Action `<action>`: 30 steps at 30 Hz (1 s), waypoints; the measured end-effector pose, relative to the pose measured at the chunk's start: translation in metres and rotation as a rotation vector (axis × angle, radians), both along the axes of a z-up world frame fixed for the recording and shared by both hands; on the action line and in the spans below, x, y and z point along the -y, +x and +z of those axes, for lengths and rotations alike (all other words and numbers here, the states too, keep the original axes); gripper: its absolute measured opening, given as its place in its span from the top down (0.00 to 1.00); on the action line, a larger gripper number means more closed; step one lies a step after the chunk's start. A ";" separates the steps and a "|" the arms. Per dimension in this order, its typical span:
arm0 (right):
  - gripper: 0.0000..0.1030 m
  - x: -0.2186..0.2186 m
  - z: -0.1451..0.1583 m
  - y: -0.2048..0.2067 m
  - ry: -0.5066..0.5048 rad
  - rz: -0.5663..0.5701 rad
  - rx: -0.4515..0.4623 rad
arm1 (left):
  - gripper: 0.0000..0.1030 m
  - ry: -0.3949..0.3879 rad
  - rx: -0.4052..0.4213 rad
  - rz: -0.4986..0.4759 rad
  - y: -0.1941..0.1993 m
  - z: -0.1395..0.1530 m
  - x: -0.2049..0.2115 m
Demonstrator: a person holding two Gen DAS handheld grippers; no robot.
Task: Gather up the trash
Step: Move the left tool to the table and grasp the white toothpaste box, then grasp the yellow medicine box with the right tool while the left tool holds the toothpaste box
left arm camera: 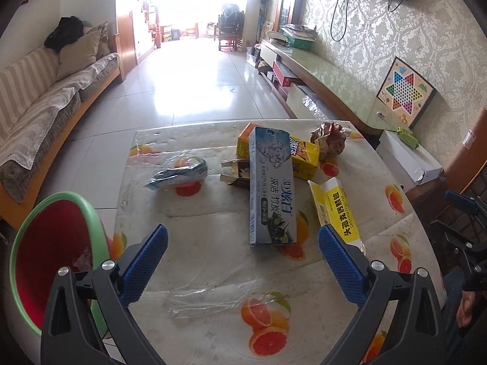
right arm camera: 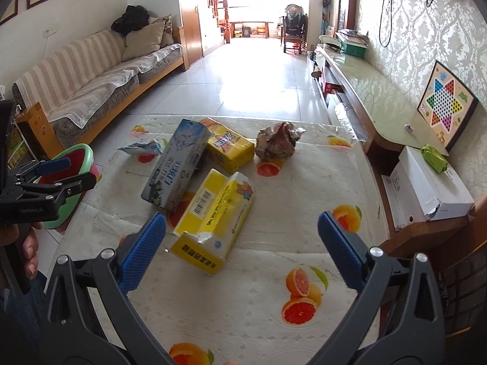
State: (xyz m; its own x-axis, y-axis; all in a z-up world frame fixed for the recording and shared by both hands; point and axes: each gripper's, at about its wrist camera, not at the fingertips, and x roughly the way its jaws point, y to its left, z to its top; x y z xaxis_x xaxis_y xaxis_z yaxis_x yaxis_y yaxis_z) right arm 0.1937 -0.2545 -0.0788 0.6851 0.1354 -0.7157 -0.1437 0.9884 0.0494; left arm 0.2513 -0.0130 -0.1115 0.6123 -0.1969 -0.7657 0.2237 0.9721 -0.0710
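Trash lies on a table with an orange-print cloth [left arm camera: 213, 328]. A long grey-blue toothpaste box [left arm camera: 271, 185] [right arm camera: 176, 167] lies in the middle. A yellow medicine box [left arm camera: 334, 210] [right arm camera: 213, 219] lies to its right. A yellow-orange carton [left arm camera: 301, 155] [right arm camera: 228, 149], a crumpled foil wrapper [left arm camera: 330, 140] [right arm camera: 278, 144], a blue-white packet [left arm camera: 179, 175] [right arm camera: 143, 147] and a small brown carton [left arm camera: 237, 172] lie further back. My left gripper [left arm camera: 243, 237] is open and empty just short of the toothpaste box. My right gripper [right arm camera: 242, 222] is open and empty around the near end of the yellow medicine box.
A green-rimmed red bin [left arm camera: 51, 252] [right arm camera: 73, 167] stands off the table's left edge. A sofa [left arm camera: 45, 106] runs along the left wall. A low cabinet [left arm camera: 334, 85] and a white box [left arm camera: 408, 158] stand to the right. A clear plastic film [left arm camera: 210, 295] lies near the table's front.
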 end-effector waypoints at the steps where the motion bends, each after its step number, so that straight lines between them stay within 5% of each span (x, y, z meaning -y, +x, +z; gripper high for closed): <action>1: 0.05 0.007 -0.003 -0.001 0.007 -0.012 -0.007 | 0.08 0.005 -0.005 -0.009 0.007 -0.004 0.008; 13: 0.05 0.058 -0.024 -0.003 0.083 -0.118 -0.032 | 0.10 0.119 -0.113 -0.039 0.068 -0.051 0.060; 20: 0.05 0.067 -0.033 -0.002 0.098 -0.136 -0.040 | 0.27 0.118 -0.199 -0.016 0.089 -0.074 0.058; 24: 0.05 0.067 -0.037 -0.003 0.102 -0.134 -0.048 | 0.56 0.123 -0.215 -0.023 0.089 -0.077 0.060; 30: 0.05 0.063 -0.037 -0.003 0.094 -0.126 -0.047 | 0.56 0.130 -0.158 -0.047 0.071 -0.061 0.057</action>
